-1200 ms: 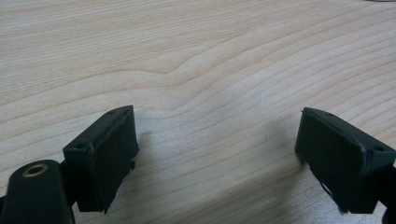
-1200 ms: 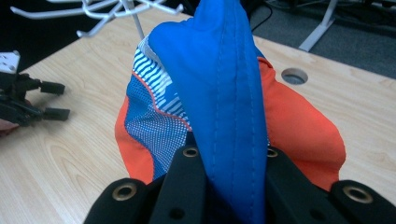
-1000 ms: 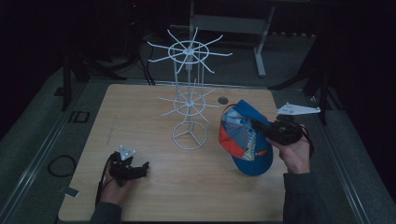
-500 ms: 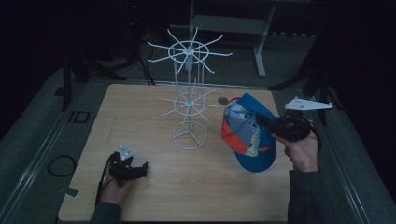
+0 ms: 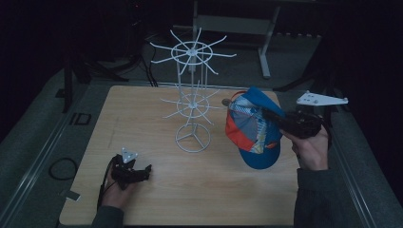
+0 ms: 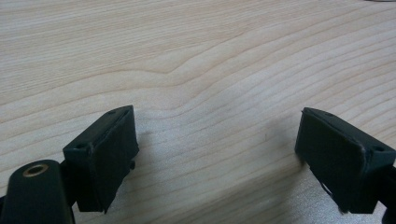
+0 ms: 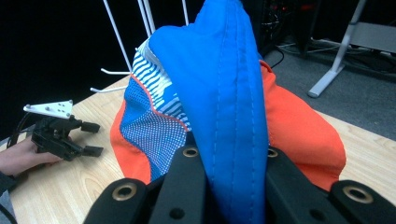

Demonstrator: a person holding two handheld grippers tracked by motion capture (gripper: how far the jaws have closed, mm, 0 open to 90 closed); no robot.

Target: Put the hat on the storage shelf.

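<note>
Right gripper view: my right tool [image 7: 229, 186] is pinching the blue-orange cap's [image 7: 224, 84] brim; my left tool [image 5: 142, 172] is idling agape, empty.

the high view looks forward and down over the wooden table [image 5: 199, 190]. the left gripper view sits close above that tabletop; the right gripper view faces across it toward the left gripper [image 7: 88, 138].

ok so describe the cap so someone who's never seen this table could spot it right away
Start at the wooden table and find the white wire rack standing near its middle. Just right of the rack, the cap hangs above the tabletop, its blue brim pinched in the right tool. It is the only cloth thing there: blue, orange and striped white.
</note>
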